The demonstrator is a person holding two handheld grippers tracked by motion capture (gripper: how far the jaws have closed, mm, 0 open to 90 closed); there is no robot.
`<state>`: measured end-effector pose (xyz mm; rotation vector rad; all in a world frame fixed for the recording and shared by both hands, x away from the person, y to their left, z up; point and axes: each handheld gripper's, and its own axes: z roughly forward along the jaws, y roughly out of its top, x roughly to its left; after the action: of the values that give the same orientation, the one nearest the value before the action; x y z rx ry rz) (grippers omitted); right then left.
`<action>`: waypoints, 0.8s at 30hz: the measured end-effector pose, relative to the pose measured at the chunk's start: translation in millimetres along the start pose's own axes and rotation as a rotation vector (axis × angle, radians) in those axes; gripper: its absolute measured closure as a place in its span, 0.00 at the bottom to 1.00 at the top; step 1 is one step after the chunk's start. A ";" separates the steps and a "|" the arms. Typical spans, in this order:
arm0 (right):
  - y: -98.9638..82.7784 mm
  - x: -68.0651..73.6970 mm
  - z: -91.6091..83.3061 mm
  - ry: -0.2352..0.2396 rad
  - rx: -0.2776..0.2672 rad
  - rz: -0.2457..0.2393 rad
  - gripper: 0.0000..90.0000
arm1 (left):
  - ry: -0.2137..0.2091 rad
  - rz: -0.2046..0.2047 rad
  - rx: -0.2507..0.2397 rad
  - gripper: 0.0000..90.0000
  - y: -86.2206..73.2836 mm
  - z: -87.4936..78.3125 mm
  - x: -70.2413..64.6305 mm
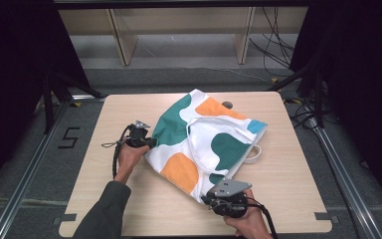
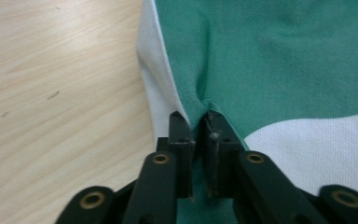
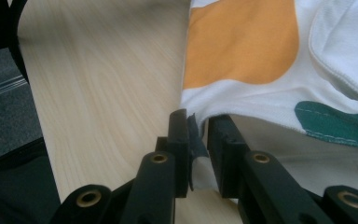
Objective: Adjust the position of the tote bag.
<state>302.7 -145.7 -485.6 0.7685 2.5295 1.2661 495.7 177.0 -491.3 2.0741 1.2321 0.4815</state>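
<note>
Right gripper at the near table edge, jaws clamped on the tote bag's near corner; in the right gripper view a fold of fabric sits pinched between the jaws. Left gripper further in on the left, closed on the bag's left edge, green cloth bunched between its jaws in the left gripper view. Bag lies flat mid-table, white with green, orange and blue blobs, white handle sticking out on the right. Small dark object behind the bag, possibly a knob, too small to tell.
</note>
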 end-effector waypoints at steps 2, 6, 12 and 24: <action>1.1 4.1 4.3 0.008 0.003 0.010 0.88 | 0.041 -0.020 -0.006 0.73 0.4 -8.4 -1.2; 0.2 3.4 2.7 0.027 0.020 0.009 0.79 | 0.017 -0.062 -0.018 0.47 -4.8 -46.5 -14.1; -1.9 -2.4 -22.8 0.036 0.035 0.020 0.54 | -0.201 -0.056 -0.045 0.39 -49.9 -100.2 -57.6; -25.7 -88.9 -65.9 -0.284 0.023 0.200 0.49 | -0.343 -0.281 -0.019 0.27 -91.8 -81.4 -100.1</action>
<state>341.7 -251.2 -469.7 1.1427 2.2882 1.0938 339.9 149.0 -496.1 1.8323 1.2736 0.0074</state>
